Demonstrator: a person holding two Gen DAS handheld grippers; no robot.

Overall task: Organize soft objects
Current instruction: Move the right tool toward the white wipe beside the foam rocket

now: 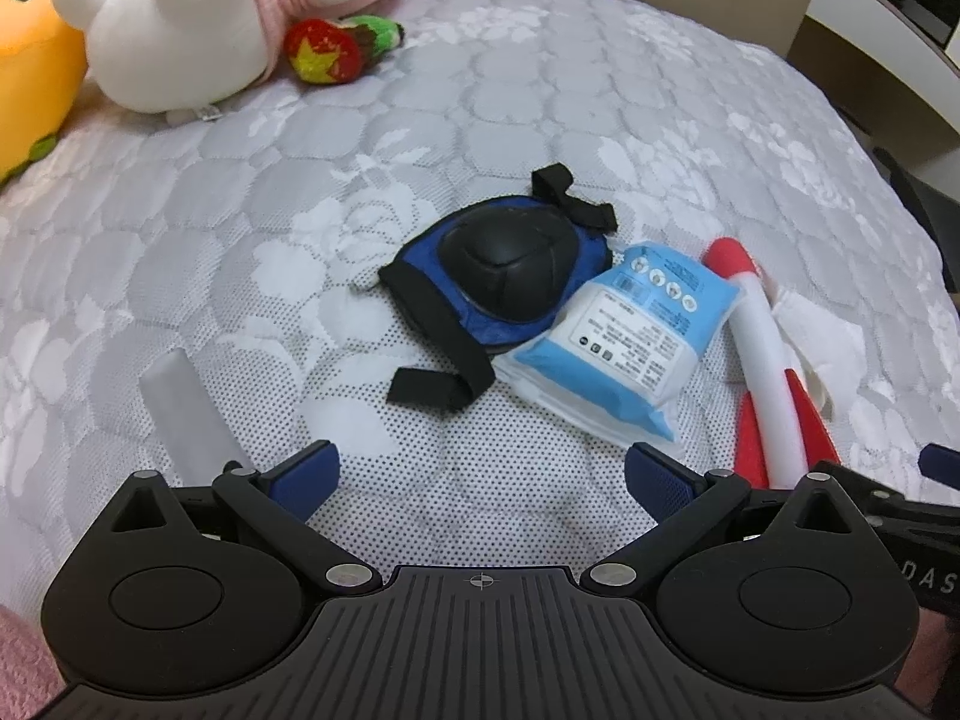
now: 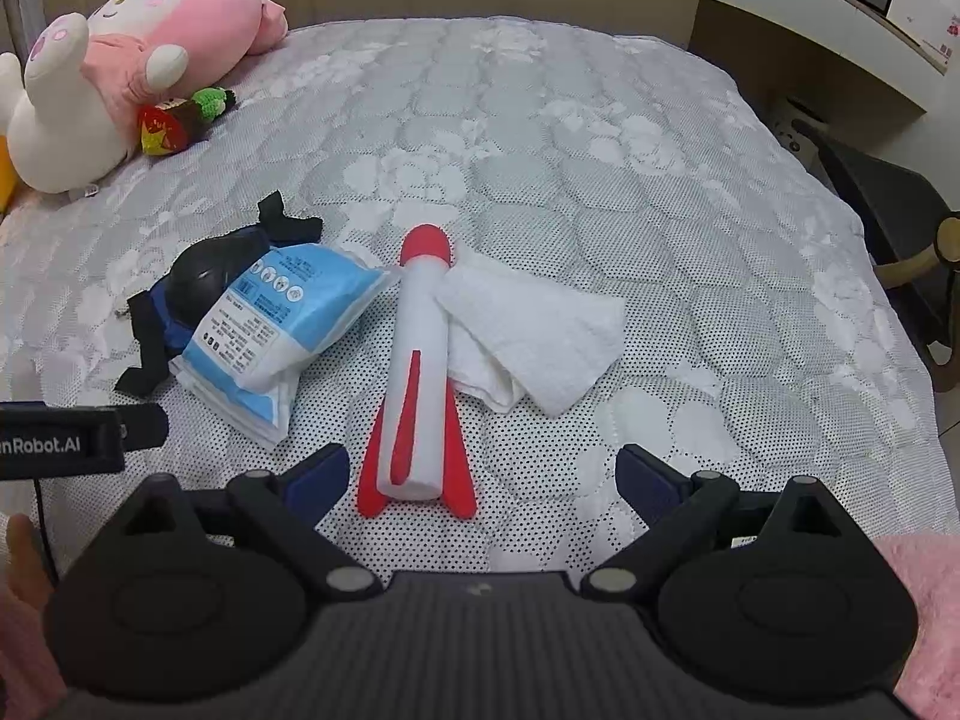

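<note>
the left gripper (image 1: 482,480) hangs just above the mattress (image 1: 540,120) with its jaws spread wide and nothing between the blue pads (image 1: 306,474). straight ahead of it lies a blue knee pad (image 1: 498,270) with a black cap and loose black straps. a blue and white pack of wipes (image 1: 618,342) leans on the knee pad's right edge, touching it. to the left of the gripper, near its pad, lies a small grey-white block (image 1: 186,402).

the right gripper (image 2: 483,477) is also wide open and empty, low over the mattress. just ahead, between its fingers' line, lies a white foam rocket (image 2: 420,360) with a red nose and red fins, pointing away. a folded white cloth (image 2: 540,336) lies against the rocket's right side, partly tucked under it. the pack of wipes is just left of the rocket.

at the far left corner of the bed rest a pink and white plush rabbit (image 2: 120,78), a small red and green plush strawberry (image 2: 174,120) touching it, and an orange plush (image 1: 30,72) beside them. a pink fuzzy sleeve (image 2: 924,600) shows at the edge of the right view.
</note>
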